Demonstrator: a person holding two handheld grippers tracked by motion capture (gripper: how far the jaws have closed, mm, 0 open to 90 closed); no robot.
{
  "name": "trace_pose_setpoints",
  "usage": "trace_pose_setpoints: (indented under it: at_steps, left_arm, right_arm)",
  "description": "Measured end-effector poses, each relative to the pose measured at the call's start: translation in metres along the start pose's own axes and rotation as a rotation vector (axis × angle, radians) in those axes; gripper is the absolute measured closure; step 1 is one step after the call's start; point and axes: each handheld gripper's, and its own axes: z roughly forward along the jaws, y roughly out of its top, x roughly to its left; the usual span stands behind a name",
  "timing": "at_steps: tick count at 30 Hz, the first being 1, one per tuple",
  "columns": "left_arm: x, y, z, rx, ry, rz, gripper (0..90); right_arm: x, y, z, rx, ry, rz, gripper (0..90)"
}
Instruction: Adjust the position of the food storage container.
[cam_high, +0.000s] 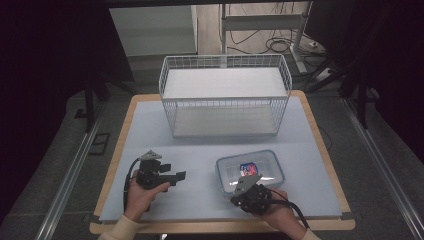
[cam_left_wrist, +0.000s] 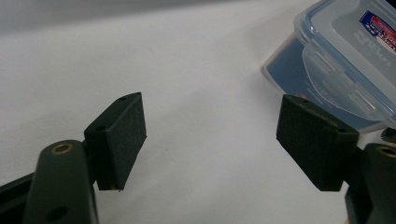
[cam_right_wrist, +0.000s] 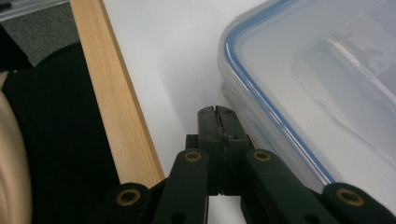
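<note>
Just right of the right gripper's (cam_right_wrist: 218, 112) pressed-together fingers sits a clip-lock food container (cam_right_wrist: 317, 79), lid on. Left gripper (cam_left_wrist: 210, 135) fingers spread, empty. Judged rigid, light, slick plastic; grip rim/latch tab.

White wire basket (cam_high: 225, 95) behind lidded container (cam_high: 250, 170).

One wire basket (cam_high: 225, 95) stood toward the far edge of the tabletop (cam_high: 150, 130). One clear plastic container (cam_high: 250, 171) with a blue-rimmed lid lay near the front edge, toward the right corner. Two handheld grippers were there, the left gripper (cam_high: 172, 176) and the right gripper (cam_high: 239, 194), each in one hand.
</note>
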Motion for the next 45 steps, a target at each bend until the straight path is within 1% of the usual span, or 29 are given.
trace_pose_setpoints:
  at_steps: [3,4,6,8,9,11,15,16,18,19,20,21,22,24,26,27,28,29,30,31,32,34,36,39,40,41,42,43,45]
  left_arm:
    - [0.000,0.000,0.000,0.001,0.001,0.000,24.1]
    - [0.001,0.000,0.000,0.001,0.001,0.000,24.1]
    - [0.001,0.000,0.000,0.003,0.001,-0.002,24.1]
    - [0.002,0.000,0.000,0.003,0.000,-0.003,24.1]
    - [0.002,0.000,0.000,0.002,-0.001,-0.004,24.1]
    - [0.002,-0.001,0.000,0.001,-0.001,-0.004,24.1]
    - [0.003,-0.001,0.000,0.001,0.000,-0.004,24.1]
    - [0.003,-0.001,0.000,0.001,-0.001,-0.004,24.0]
    - [0.003,-0.001,0.000,0.001,-0.001,-0.003,24.0]
    - [0.003,0.000,-0.001,0.001,0.000,-0.003,24.0]
    - [0.003,0.000,-0.001,0.001,0.000,-0.003,24.0]
    - [0.003,0.000,-0.001,0.001,0.000,-0.003,24.0]
    - [0.003,0.000,-0.001,0.000,0.001,-0.003,24.0]
    - [0.003,0.000,-0.001,-0.001,0.003,-0.002,24.0]
    - [0.003,0.000,-0.002,-0.003,0.003,-0.002,24.0]
    - [0.003,0.000,-0.002,-0.003,0.003,-0.003,24.0]
    - [0.003,0.000,-0.001,-0.002,0.004,-0.003,24.0]
    - [0.003,0.000,-0.001,-0.002,0.004,-0.003,24.0]
    - [0.003,0.000,-0.001,0.000,0.004,-0.002,24.0]
    - [0.003,0.000,0.000,0.001,0.005,-0.002,24.0]
    - [0.003,0.000,0.000,0.002,0.005,-0.002,24.0]
    - [0.003,0.000,0.000,0.004,0.005,-0.002,24.0]
    - [0.003,0.000,0.001,0.005,0.007,-0.002,24.0]
    - [0.003,0.000,0.001,0.005,0.007,-0.002,24.0]
    - [0.003,0.000,0.001,0.005,0.006,-0.001,24.0]
    - [0.003,0.000,0.001,0.005,0.006,-0.001,24.0]
    - [0.003,0.000,0.001,0.005,0.006,0.000,24.0]
    - [0.002,0.000,0.001,0.006,0.006,0.001,24.0]
    - [0.002,0.000,0.001,0.006,0.007,0.003,24.0]
  right_arm:
    - [0.000,0.002,0.001,-0.005,-0.002,0.006,89.8]
    - [0.000,0.004,0.003,-0.008,-0.010,0.004,89.9]
    - [-0.001,0.008,0.008,-0.016,-0.022,0.023,89.8]
    - [-0.002,0.009,0.009,-0.020,-0.027,0.026,89.9]
    - [-0.003,0.013,0.013,-0.029,-0.042,0.035,89.8]
    - [-0.004,0.016,0.016,-0.034,-0.052,0.042,89.8]
    - [-0.005,0.017,0.018,-0.039,-0.052,0.048,89.8]
    - [-0.005,0.016,0.016,-0.046,-0.038,0.053,89.8]
    - [-0.004,0.016,0.013,-0.054,-0.031,0.062,89.8]
    - [-0.006,0.016,-0.002,-0.092,-0.029,0.076,89.8]
    - [-0.008,0.016,-0.011,-0.116,-0.034,0.085,89.8]
    - [-0.008,0.016,-0.011,-0.116,-0.034,0.085,89.8]
    - [-0.016,0.016,-0.028,-0.163,-0.053,0.108,89.8]
    - [-0.026,0.014,-0.049,-0.207,-0.092,0.136,89.8]
    - [-0.041,0.007,-0.069,-0.239,-0.143,0.170,89.8]
    - [-0.046,0.004,-0.075,-0.246,-0.160,0.184,89.8]
    - [-0.053,-0.001,-0.083,-0.257,-0.181,0.207,89.8]
    - [-0.053,-0.001,-0.083,-0.257,-0.181,0.207,89.8]
    - [-0.070,-0.014,-0.095,-0.259,-0.237,0.258,89.8]
    - [-0.076,-0.019,-0.099,-0.257,-0.253,0.278,89.8]
    - [-0.086,-0.028,-0.102,-0.254,-0.275,0.313,89.8]
    - [-0.101,-0.044,-0.105,-0.249,-0.301,0.370,89.8]
    - [-0.113,-0.058,-0.103,-0.223,-0.333,0.414,89.8]
    - [-0.124,-0.074,-0.095,-0.173,-0.350,0.463,89.8]
    - [-0.126,-0.078,-0.092,-0.152,-0.354,0.473,89.8]
    - [-0.126,-0.078,-0.092,-0.152,-0.354,0.473,89.8]
    - [-0.128,-0.080,-0.089,-0.132,-0.351,0.480,89.8]
    - [-0.128,-0.082,-0.081,-0.105,-0.330,0.482,89.8]
    - [-0.126,-0.082,-0.075,-0.082,-0.312,0.473,89.8]
